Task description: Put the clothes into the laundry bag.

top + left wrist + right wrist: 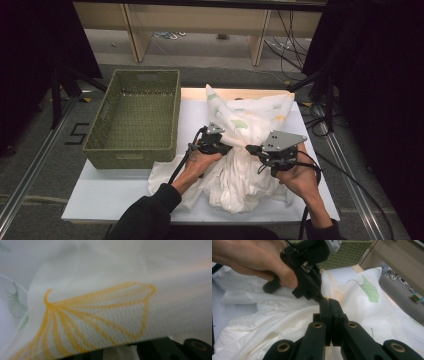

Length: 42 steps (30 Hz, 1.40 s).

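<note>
A white cloth (250, 120) printed with green and yellow leaves lies bunched on the white table (110, 195), part of it raised at the back. My left gripper (225, 148) and my right gripper (251, 148) meet tip to tip at its middle. In the right gripper view my right gripper (329, 302) has its jaws pressed together on a fold of the cloth (367, 305). The left gripper (319, 296), held in a hand, pinches the same fold just beyond. A yellow leaf print on the cloth (100, 312) drapes over the left jaws.
A green woven basket (100, 135) stands at the table's left, partly over the edge. Black cables trail from both grippers toward the front. Wooden shelving and floor cables lie beyond the table's far edge.
</note>
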{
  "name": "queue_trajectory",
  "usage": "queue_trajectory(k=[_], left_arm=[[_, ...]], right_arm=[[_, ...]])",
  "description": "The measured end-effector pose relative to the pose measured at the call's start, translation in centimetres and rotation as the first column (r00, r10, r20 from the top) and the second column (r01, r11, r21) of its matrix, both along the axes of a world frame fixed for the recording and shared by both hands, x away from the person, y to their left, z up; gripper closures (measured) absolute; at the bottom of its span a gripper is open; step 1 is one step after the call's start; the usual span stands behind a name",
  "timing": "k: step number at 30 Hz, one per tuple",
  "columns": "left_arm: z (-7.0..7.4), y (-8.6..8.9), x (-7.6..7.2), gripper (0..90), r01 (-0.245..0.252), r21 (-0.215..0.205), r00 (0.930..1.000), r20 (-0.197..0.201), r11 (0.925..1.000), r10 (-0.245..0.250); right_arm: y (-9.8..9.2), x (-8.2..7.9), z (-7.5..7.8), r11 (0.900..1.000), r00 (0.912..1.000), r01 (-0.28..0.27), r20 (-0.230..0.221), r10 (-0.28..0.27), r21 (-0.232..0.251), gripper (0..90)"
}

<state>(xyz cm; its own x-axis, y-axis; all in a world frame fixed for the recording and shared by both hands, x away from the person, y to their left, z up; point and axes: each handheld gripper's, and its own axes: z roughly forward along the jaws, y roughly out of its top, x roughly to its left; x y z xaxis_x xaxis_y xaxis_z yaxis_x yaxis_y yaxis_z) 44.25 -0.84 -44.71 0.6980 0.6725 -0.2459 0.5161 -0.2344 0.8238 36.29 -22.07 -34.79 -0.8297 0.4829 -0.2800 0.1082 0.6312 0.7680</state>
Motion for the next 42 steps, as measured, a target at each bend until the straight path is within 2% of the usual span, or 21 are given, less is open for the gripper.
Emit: queue_trajectory(k=[3, 5, 7, 9, 11, 14, 15, 16, 17, 18, 19, 20, 21, 22, 24, 27, 29, 32, 35, 39, 42], left_arm=[[0.9, 0.9, -1.1, 58.6, 0.050, -0.003, 0.9987, -0.012, 0.9988, -0.050], [2.1, 1.6, -2.7, 41.3, 0.080, 0.046, 0.9966, 0.017, 0.9958, -0.080], [2.9, 2.3, -3.9, 31.1, 0.106, 0.102, 0.9933, 0.035, 0.9892, -0.110], [3.4, 3.1, -5.4, 25.8, 0.140, 0.132, 0.9894, 0.021, 0.9813, -0.144], [3.2, 3.5, -7.0, 20.0, 0.180, 0.116, 0.9835, -0.011, 0.9767, -0.180], [2.2, 3.3, -8.2, 16.6, 0.231, 0.140, 0.9729, -0.039, 0.9627, -0.228], [1.7, 3.0, -8.5, 16.7, 0.252, 0.172, 0.9675, -0.029, 0.9521, -0.251], [1.3, 2.6, -8.7, 16.7, 0.276, 0.191, 0.9612, -0.045, 0.9421, -0.272], [1.0, 2.2, -8.8, 16.6, 0.278, 0.176, 0.9607, -0.055, 0.9445, -0.272], [0.5, 1.7, -8.6, 15.8, 0.303, 0.165, 0.9529, -0.055, 0.9386, -0.298], [0.3, 1.2, -8.7, 15.5, 0.291, 0.147, 0.9565, -0.066, 0.9453, -0.284], [0.0, 0.7, -8.5, 15.4, 0.281, 0.153, 0.9596, -0.053, 0.9473, -0.276], [-0.3, 0.1, -8.4, 15.8, 0.276, 0.155, 0.9611, -0.029, 0.9486, -0.275], [-0.5, -0.4, -8.2, 20.0, 0.280, 0.165, 0.9593, -0.010, 0.9458, -0.282], [-1.0, -1.2, -7.9, 39.8, 0.289, 0.172, 0.9549, 0.020, 0.9418, -0.296], [-1.5, -2.3, -7.2, 68.2, 0.269, 0.101, 0.9622, 0.018, 0.9579, -0.272], [-1.1, -2.5, -6.5, 77.7, 0.232, 0.093, 0.9700, 0.052, 0.9683, -0.237], [-0.1, -2.5, -5.5, 80.3, 0.167, 0.063, 0.9812, 0.088, 0.9840, -0.172], [1.5, -2.3, -4.1, 80.8, 0.103, 0.044, 0.9881, 0.110, 0.9938, -0.107], [3.5, -2.1, -2.5, 81.3, 0.019, -0.014, 0.9896, 0.143, 0.9997, -0.017], [3.5, -1.9, -1.4, 81.3, -0.038, -0.042, 0.9894, 0.139, 0.9984, 0.043]], right_arm=[[-0.1, 0.1, 0.0, 1.000, 1.0000, -0.004, 0.007, 0.004, 0.002, 90.0], [-0.3, 0.2, 0.1, 1.000, 1.0000, 0.001, 0.002, -0.001, 0.009, 90.0], [-0.4, 0.1, 0.0, 1.000, 1.0000, 0.002, 0.001, -0.002, 0.011, 90.0], [-0.4, 0.2, 0.0, 1.000, 1.0000, 0.006, 0.003, -0.006, 0.013, 90.0], [-0.3, 0.1, 0.1, 1.000, 1.0000, 0.008, 0.002, -0.008, 0.015, 90.0], [-0.3, 0.2, 0.0, 1.000, 0.9999, 0.005, 0.009, -0.005, 0.008, 90.0], [-0.2, 0.2, 0.0, 1.000, 1.0000, 0.004, 0.008, -0.004, 0.009, 90.0], [-0.2, 0.2, 0.0, 1.000, 1.0000, 0.004, 0.008, -0.004, 0.010, 90.0], [-0.3, 0.1, 0.0, 1.000, 1.0000, 0.009, 0.004, -0.009, 0.011, 90.0], [-0.3, 0.2, 0.0, 1.000, 0.9999, 0.009, 0.004, -0.010, 0.013, 90.0], [-0.3, 0.2, 0.0, 1.000, 0.9999, 0.009, 0.005, -0.009, 0.011, 90.0], [-0.3, 0.2, 0.0, 1.000, 0.9999, 0.009, 0.007, -0.009, 0.012, 90.0], [-0.3, 0.2, 0.0, 1.000, 0.9999, 0.010, 0.005, -0.010, 0.014, 90.0], [-0.3, 0.2, 0.0, 1.000, 0.9999, 0.011, 0.003, -0.011, 0.014, 90.0], [-0.3, 0.2, 0.0, 1.000, 0.9999, 0.010, 0.009, -0.010, 0.013, 90.0], [-0.4, 0.1, 0.1, 1.000, 0.9999, 0.001, 0.013, -0.002, 0.013, 90.0], [-0.4, 0.1, 0.2, 1.000, 0.9997, 0.016, 0.015, -0.017, 0.022, 90.0], [-0.8, -0.1, 0.5, 1.000, 0.9997, 0.015, 0.018, -0.016, 0.023, 90.0], [-1.2, -0.3, 0.9, 0.999, 0.9994, 0.025, 0.022, -0.025, 0.033, 90.0], [-1.5, -0.6, 1.3, 0.999, 0.9993, 0.029, 0.024, -0.030, 0.043, 90.0], [-1.4, -0.6, 1.4, 0.999, 0.9994, 0.021, 0.028, -0.023, 0.041, 90.0]])
